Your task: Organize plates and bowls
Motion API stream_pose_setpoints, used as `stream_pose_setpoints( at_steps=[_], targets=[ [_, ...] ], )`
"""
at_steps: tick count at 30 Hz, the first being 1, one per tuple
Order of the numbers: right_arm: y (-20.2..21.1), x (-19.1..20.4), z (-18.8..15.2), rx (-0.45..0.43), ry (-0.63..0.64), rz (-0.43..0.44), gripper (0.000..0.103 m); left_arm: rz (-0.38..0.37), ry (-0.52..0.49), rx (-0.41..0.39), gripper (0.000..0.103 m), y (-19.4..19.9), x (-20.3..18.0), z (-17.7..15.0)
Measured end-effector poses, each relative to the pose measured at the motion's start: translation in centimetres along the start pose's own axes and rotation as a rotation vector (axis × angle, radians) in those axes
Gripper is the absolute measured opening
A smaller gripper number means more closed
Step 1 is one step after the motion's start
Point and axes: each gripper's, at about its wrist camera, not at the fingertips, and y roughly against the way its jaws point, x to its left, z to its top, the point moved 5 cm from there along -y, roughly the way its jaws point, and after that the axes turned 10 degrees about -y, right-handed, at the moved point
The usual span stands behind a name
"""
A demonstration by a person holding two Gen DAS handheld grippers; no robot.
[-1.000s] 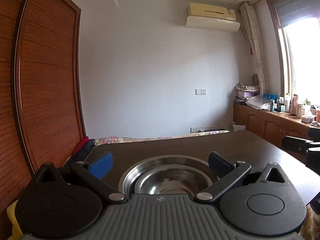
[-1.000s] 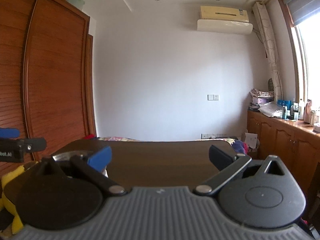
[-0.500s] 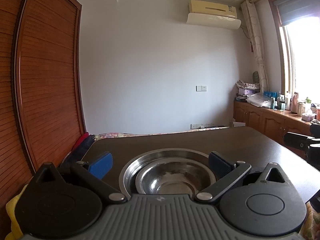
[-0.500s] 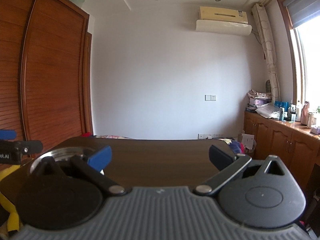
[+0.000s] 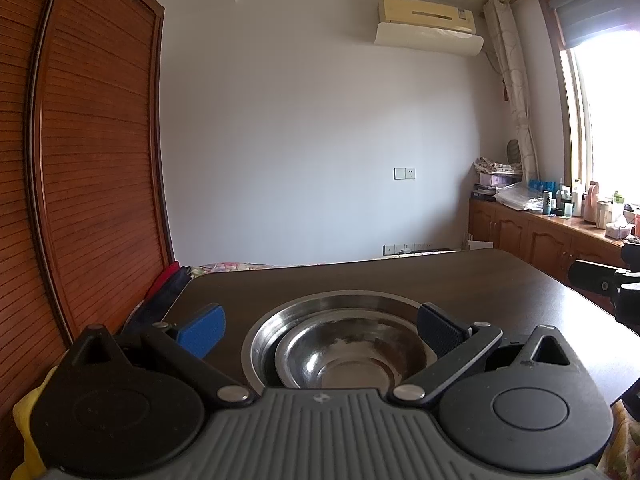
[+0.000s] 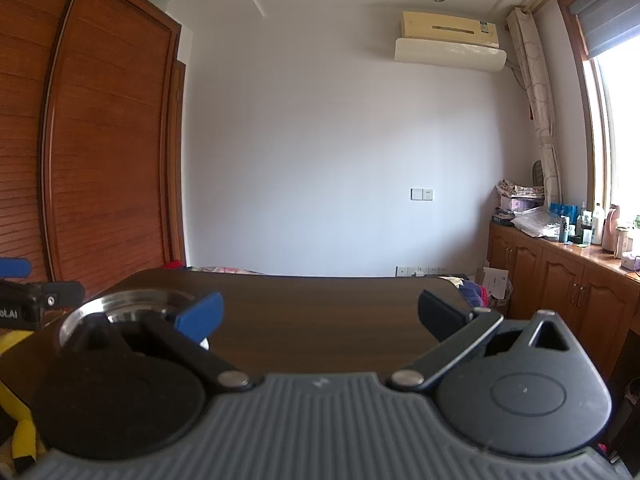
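A steel bowl (image 5: 352, 352) sits nested inside a wider steel plate (image 5: 340, 302) on the dark wooden table (image 5: 460, 280). My left gripper (image 5: 320, 326) hovers open over them, its blue pads (image 5: 200, 326) spread to either side, touching nothing. In the right wrist view the plate's rim (image 6: 120, 300) shows at the left, partly hidden behind my right gripper's left finger. My right gripper (image 6: 320, 316) is open above bare tabletop (image 6: 320, 320), with nothing between its pads. The left gripper (image 6: 36, 300) shows at that view's left edge.
A tall wooden wardrobe (image 5: 88, 168) stands left of the table. Low cabinets (image 5: 540, 232) with bottles and clutter line the right wall under a window. Bedding (image 5: 232, 267) lies beyond the table's far edge. The right gripper (image 5: 608, 284) shows at the right edge.
Both cameras have tilted or risen slightly, so more of the table and the bowl and plate shows. Both grippers stay open and hold nothing.
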Motion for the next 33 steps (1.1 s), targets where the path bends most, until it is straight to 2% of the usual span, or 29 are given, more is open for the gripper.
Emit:
stream_pose_setpoints(
  at_steps=[33],
  targets=[
    [-0.20, -0.32, 0.00, 0.006, 0.000, -0.002, 0.103, 0.000, 0.001, 0.005, 0.103, -0.33, 0.25, -0.42]
  ],
)
